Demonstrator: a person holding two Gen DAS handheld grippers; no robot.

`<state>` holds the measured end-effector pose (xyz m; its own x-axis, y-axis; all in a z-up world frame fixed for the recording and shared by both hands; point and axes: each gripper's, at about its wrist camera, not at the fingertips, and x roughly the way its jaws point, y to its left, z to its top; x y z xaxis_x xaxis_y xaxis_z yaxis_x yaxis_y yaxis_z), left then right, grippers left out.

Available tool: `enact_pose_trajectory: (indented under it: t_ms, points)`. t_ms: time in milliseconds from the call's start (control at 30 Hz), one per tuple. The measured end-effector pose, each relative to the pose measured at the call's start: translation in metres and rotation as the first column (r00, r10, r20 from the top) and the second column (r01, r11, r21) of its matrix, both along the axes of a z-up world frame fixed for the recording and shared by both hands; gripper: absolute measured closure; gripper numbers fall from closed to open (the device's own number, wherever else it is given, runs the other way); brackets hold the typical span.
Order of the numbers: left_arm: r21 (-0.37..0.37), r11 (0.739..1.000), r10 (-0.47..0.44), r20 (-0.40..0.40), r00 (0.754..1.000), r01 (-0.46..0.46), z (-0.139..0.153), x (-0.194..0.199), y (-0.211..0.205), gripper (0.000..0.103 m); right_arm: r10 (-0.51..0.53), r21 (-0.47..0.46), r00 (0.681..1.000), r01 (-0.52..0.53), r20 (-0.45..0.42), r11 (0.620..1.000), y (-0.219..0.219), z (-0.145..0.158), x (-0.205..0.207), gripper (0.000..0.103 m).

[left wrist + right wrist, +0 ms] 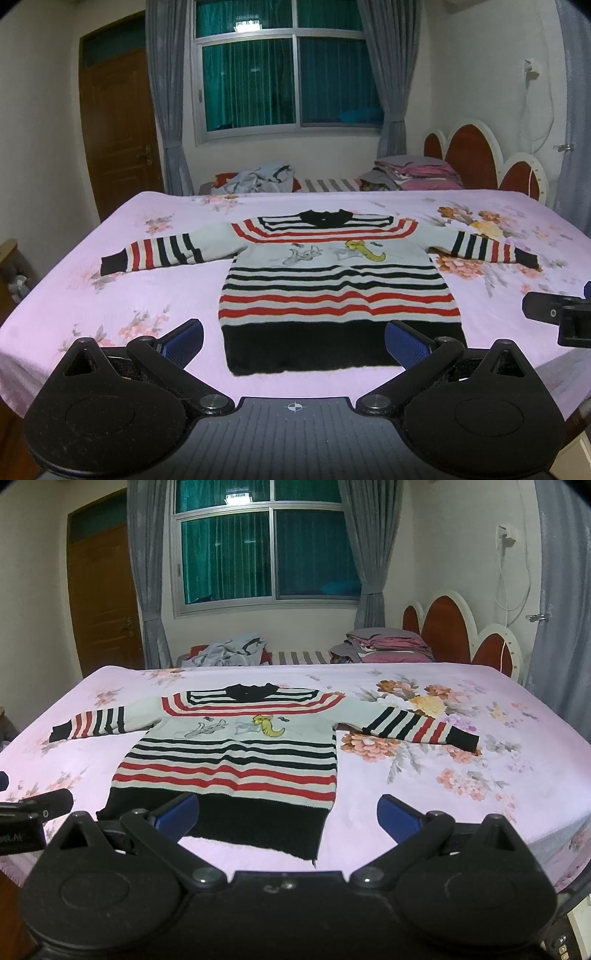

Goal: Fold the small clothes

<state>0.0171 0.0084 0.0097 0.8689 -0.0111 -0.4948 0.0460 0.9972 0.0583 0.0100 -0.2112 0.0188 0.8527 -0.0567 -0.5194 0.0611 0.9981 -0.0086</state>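
Observation:
A small striped sweater [332, 280], white with red and black bands, a black hem and a cartoon print, lies flat and face up on the pink floral bedspread [129, 302], both sleeves spread out. It also shows in the right wrist view [236, 753]. My left gripper [293, 345] is open and empty, hovering just before the black hem. My right gripper [288, 816] is open and empty, near the hem's right corner. Part of the right gripper shows at the left wrist view's right edge [561, 317].
The bed's near edge runs just below both grippers. A heap of loose clothes [258, 177] and a stack of folded bedding [417, 171] lie behind the bed. A red and white headboard [476, 155] stands at the right, a wooden door [118, 129] at the left.

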Motion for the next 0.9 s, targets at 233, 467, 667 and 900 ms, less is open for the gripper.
enact_pose_trajectory:
  t_ms: [233, 467, 667, 900]
  points:
    - [0.005, 1.0, -0.017, -0.015, 1.0, 0.017, -0.003, 0.038, -0.002, 0.0, -0.03, 0.006, 0.999, 0.03, -0.015, 1.0, -0.006, -0.002, 0.033, 0.0]
    - [0.004, 0.999, -0.046, -0.043, 0.998, 0.046, -0.012, 0.091, -0.007, 0.0, -0.074, 0.004, 0.997, 0.074, -0.034, 0.997, -0.016, -0.01, 0.076, 0.0]
    - [-0.049, 0.996, -0.071, -0.063, 0.995, 0.068, -0.018, 0.146, -0.008, 0.0, -0.127, 0.0, 0.991, 0.127, -0.051, 0.992, -0.026, -0.019, 0.12, 0.0]
    - [-0.078, 0.995, -0.071, -0.1, 0.992, 0.063, -0.033, 0.202, -0.005, 0.0, -0.217, -0.008, 0.973, 0.217, -0.076, 0.976, -0.048, -0.031, 0.157, 0.0]
